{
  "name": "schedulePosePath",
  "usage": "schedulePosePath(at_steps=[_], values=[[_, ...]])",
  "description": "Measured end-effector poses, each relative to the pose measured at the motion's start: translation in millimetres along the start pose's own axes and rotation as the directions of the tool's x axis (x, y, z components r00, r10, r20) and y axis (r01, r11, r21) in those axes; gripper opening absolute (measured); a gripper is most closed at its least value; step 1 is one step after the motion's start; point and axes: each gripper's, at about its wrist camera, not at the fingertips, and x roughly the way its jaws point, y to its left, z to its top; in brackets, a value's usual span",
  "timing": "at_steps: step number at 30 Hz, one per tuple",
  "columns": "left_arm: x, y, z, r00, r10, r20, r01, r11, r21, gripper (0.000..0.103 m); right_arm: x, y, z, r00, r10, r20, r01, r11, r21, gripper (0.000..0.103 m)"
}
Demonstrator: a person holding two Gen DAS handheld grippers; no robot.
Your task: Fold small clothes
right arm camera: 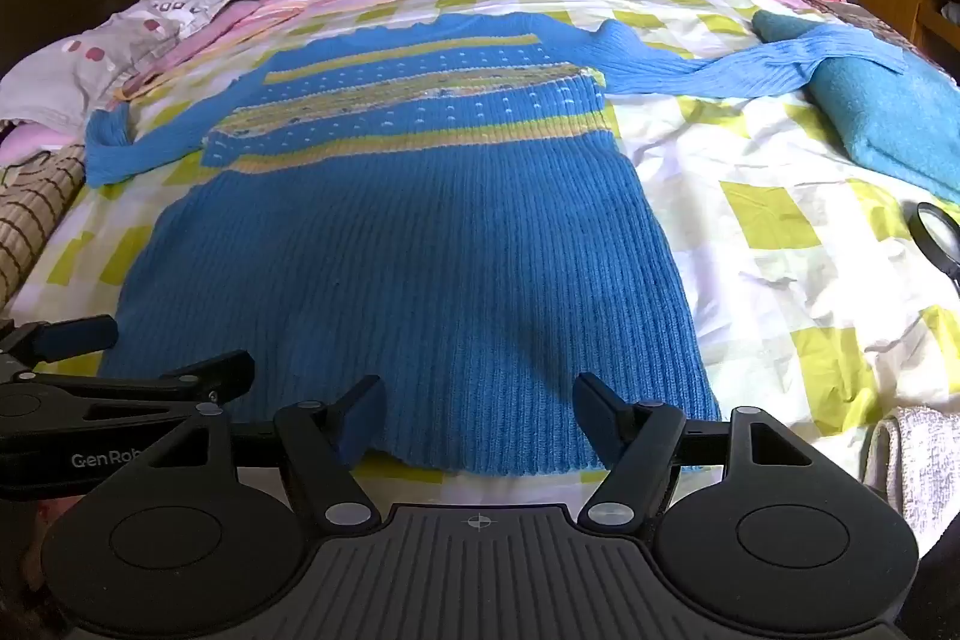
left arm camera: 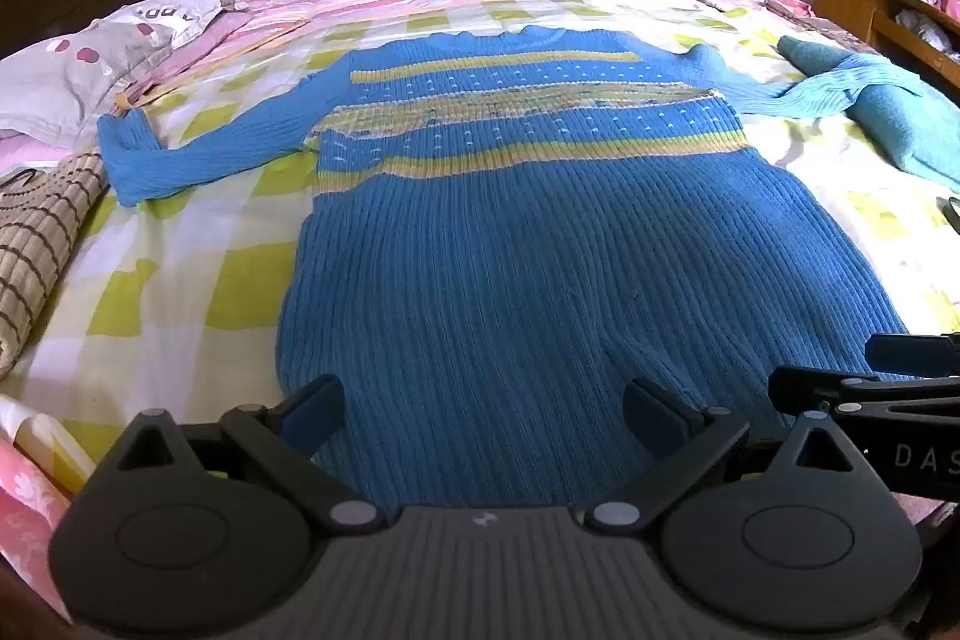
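Note:
A blue ribbed sweater (left arm camera: 528,244) with yellow stripes across the chest lies flat on the bed, sleeves spread to both sides. It also shows in the right wrist view (right arm camera: 408,250). My left gripper (left arm camera: 483,409) is open and empty, low over the sweater's hem. My right gripper (right arm camera: 477,415) is open and empty, at the hem near its right corner. The right gripper shows at the right edge of the left wrist view (left arm camera: 864,376), and the left gripper at the left edge of the right wrist view (right arm camera: 138,358). The sweater's right sleeve (right arm camera: 738,61) rests on a teal cloth.
The bed has a yellow-and-white checked sheet (right arm camera: 780,220). A teal folded cloth (right arm camera: 888,112) lies at the right, a magnifying glass (right arm camera: 936,232) beside it. Pillows (left arm camera: 78,82) and a checked brown mat (left arm camera: 42,244) lie at the left. A white towel (right arm camera: 918,460) sits at the near right.

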Motion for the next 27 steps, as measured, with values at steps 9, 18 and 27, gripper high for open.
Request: schedulePosePath(at_steps=[9, 18, 27], values=[[5.7, 0.0, -1.5, 1.000, -0.018, -0.021, 0.017, 1.000, -0.012, 0.103, 2.4, -0.4, -0.1, 1.000, -0.001, -0.010, 0.001, 1.000, 0.001, 0.070], [10.6, 3.6, -3.4, 0.998, -0.046, -0.051, 0.045, 0.998, -0.032, 0.102, 4.3, -1.1, 0.0, 1.000, -0.006, -0.023, 0.006, 1.000, -0.004, 0.070], [17.3, 1.5, -6.5, 0.995, -0.051, -0.087, 0.049, 0.999, -0.023, 0.102, 9.2, -2.1, -0.1, 0.999, -0.008, -0.039, 0.007, 1.000, -0.008, 0.070]])
